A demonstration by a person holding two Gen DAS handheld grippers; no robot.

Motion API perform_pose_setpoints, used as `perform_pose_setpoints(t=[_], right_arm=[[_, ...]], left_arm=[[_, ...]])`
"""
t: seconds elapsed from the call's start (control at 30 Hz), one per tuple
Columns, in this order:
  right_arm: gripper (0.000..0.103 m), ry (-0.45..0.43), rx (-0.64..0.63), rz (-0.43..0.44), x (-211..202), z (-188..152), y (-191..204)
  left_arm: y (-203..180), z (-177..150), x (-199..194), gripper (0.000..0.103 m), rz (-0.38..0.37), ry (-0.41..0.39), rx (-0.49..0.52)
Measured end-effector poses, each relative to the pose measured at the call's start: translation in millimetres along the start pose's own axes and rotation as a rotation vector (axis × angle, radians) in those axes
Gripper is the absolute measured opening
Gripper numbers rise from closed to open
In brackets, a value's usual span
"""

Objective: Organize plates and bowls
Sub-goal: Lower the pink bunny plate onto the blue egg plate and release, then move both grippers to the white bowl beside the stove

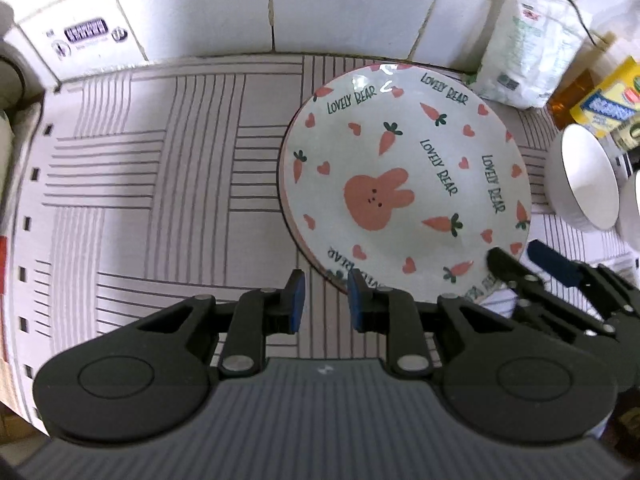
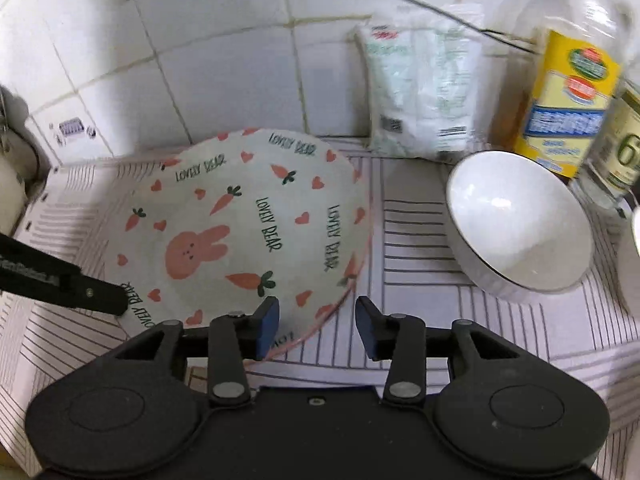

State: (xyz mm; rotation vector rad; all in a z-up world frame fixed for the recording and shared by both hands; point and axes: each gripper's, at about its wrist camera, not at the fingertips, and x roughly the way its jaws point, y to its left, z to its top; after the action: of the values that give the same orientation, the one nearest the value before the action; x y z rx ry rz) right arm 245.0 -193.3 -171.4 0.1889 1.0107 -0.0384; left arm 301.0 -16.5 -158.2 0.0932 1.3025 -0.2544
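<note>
The rabbit-and-carrot plate [image 1: 404, 184] lies flat on the striped tabletop [image 1: 160, 184], just ahead of both tools. There may be a second pink rim under it, but whether it is a stack cannot be told. The left hand-held gripper [image 1: 326, 300] has its fingers spread, the plate's near edge beginning just beyond and to the right of its right pad [image 1: 356, 304]; nothing is pinched. The right hand-held gripper [image 2: 317, 326] is likewise spread, with the plate's near rim passing between its fingers, but not gripped.

Forward and to the right of the right hand-held gripper a white bowl [image 2: 516, 220] sits apart from the plate, and a sliver of another white dish [image 1: 632, 212] shows at the edge beyond it. Behind stand a white packet [image 2: 424, 92] and a yellow-labelled bottle [image 2: 568, 96] against the tiled wall [image 1: 340, 4].

As a judgement, the organizing looks barely begun: the plate and bowls lie separately, and any gathering is left to do.
</note>
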Motion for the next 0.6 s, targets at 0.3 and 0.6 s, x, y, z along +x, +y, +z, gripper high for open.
perform_pose_setpoints(t=[0.3,0.6], right_arm=[[0.051,-0.155,0.056,0.019,-73,-32,-19],[0.056,-0.190,0.047,-0.015,-133,-62,-43]], left_arm=[[-20,-27,-39,0.022,-0.022,-0.069,0.114],[-65,-58,-68,0.023,-0.055,-0.086,0.214]])
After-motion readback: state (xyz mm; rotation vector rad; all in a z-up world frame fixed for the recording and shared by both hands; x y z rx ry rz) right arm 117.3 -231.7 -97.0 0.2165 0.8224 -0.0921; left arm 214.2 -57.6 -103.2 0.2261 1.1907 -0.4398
